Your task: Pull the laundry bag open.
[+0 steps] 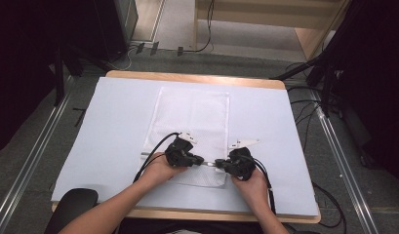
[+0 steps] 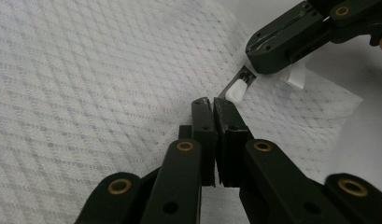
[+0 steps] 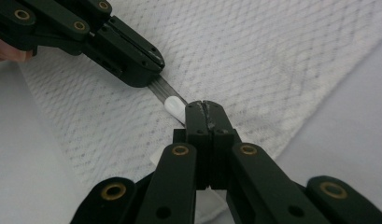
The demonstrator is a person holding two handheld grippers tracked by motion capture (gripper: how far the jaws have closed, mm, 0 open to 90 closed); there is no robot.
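Both claws are clenched tip to tip – left gripper [image 1: 201,160], right gripper [image 1: 219,165] – at the near end of the white mesh bag [image 1: 192,112] on the table, so I'd pin the fabric flat and ease the white zip pull [image 2: 235,91] straight along – can't tell what either actually pinches.

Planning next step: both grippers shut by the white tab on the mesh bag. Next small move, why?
Probably ease the right gripper away from the left gripper along the mesh bag: both are shut, tips meeting at the white tab, with a grey strip running to the left one.
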